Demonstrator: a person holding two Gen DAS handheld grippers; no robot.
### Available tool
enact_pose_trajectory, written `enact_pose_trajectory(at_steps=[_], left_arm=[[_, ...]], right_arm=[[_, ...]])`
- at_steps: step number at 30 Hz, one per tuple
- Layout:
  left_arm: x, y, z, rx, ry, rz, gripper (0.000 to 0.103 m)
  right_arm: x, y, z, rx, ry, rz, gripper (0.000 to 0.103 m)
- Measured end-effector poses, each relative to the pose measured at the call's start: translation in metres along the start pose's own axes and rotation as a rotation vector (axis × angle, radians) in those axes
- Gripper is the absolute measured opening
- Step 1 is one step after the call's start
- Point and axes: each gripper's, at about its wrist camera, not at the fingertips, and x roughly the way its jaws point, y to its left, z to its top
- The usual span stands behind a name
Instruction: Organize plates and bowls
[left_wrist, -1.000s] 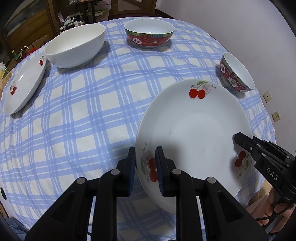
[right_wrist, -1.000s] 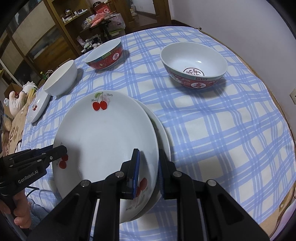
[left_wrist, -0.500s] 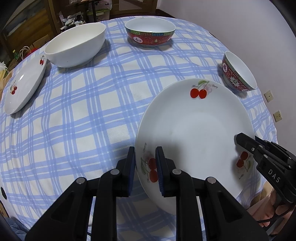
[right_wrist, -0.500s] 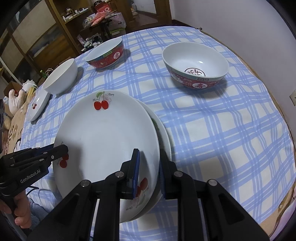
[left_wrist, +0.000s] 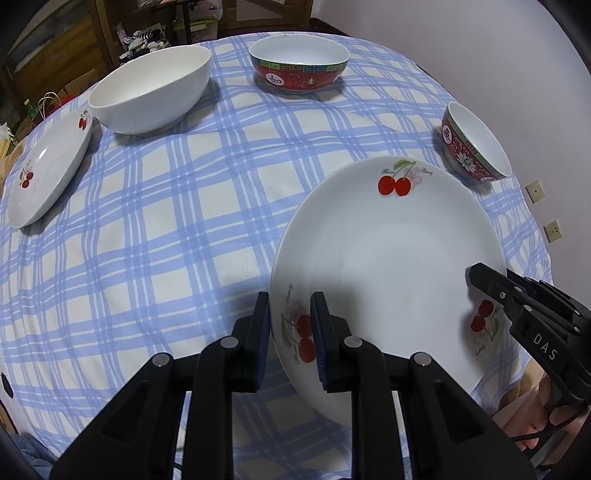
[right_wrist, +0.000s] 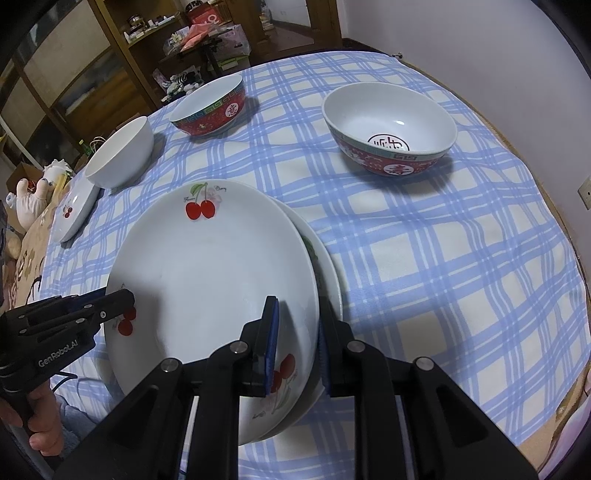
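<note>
White cherry plate (right_wrist: 207, 273) fills the lower centre of both frames, nested on a second plate (right_wrist: 327, 280), its near rim pinched by left gripper (left_wrist: 290, 325) and right gripper (right_wrist: 297, 332).

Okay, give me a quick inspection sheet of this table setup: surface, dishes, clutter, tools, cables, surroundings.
Surface: blue checked tablecloth on a round table.
Job's things: top cherry plate over a second cherry plate; third cherry plate at the far edge; white bowl; two red bowls.
Clutter: nothing seen on the table.
Tools: left tool and right tool both clamp the top plate's rim.
Cables: thin black cord at the right tool's handle.
Surroundings: wooden shelving, wall sockets.
</note>
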Motion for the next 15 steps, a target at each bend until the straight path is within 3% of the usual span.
enact_pose_trajectory(at_steps=[15], left_arm=[[-0.0094, 0.0051, -0.0008, -0.004, -0.022, 0.006, 0.022]], right_arm=[[-0.0100, -0.0008, -0.0033, 0.016, -0.015, -0.006, 0.022]])
